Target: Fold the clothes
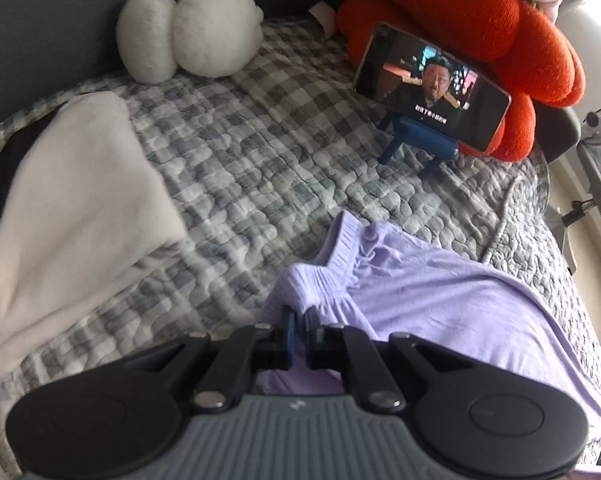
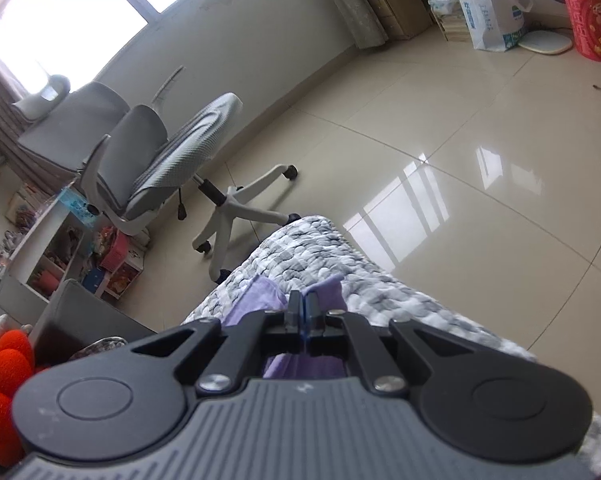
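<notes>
Left wrist view shows the left gripper (image 1: 298, 316) clamped on the gathered elastic waistband of a lilac garment (image 1: 440, 300), which spreads to the right over the near part of the checked quilt (image 1: 260, 168). A folded cream cloth (image 1: 72, 208) lies to the left, well apart. In the right wrist view the right gripper (image 2: 302, 302) is pinched tight on another edge of the same lilac cloth (image 2: 260, 300), near the quilt's far corner above the tiled floor (image 2: 460, 140).

The fabric looks thin, light and limp: it will sag and crease between the two grips and needs tension to lie flat. The ribbed waistband is thicker and should slip less, so it is the better hold; a thin hem could slide out of the pads.
</notes>
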### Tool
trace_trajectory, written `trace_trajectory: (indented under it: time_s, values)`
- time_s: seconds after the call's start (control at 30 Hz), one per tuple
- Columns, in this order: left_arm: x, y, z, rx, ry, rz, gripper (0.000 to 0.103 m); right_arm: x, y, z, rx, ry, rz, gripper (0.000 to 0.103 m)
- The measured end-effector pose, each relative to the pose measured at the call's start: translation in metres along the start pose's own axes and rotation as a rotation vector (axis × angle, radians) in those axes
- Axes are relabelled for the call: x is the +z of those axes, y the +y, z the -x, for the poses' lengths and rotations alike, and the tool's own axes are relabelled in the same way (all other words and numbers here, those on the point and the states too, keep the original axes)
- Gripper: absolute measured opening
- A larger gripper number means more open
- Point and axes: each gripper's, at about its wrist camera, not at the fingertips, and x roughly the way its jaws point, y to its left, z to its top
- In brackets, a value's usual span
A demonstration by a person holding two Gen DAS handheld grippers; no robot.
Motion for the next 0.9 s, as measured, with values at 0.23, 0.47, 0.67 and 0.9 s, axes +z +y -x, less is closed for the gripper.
trace_trajectory:
  time_s: [0.23, 0.47, 0.67, 0.9]
  values:
    - [0.018, -0.019, -0.019, 0.025, 0.028, -0.049, 0.005, 0.005, 0.008, -0.031, -0.028, 0.025, -0.045, 0.002]
    - [0.032, -0.033, -0.037, 0.036, 0.055, -0.04, 0.005, 0.01, 0.021, -0.05, -0.058, 0.036, -0.078, 0.002]
    - [0.037, -0.036, -0.04, 0.047, 0.036, -0.032, 0.005, 0.015, 0.03, -0.049, -0.048, 0.013, -0.072, 0.002]
    - [0.045, -0.033, -0.036, 0.048, 0.009, 0.036, 0.005, 0.018, 0.039, -0.051, -0.03, -0.004, -0.078, 0.002]
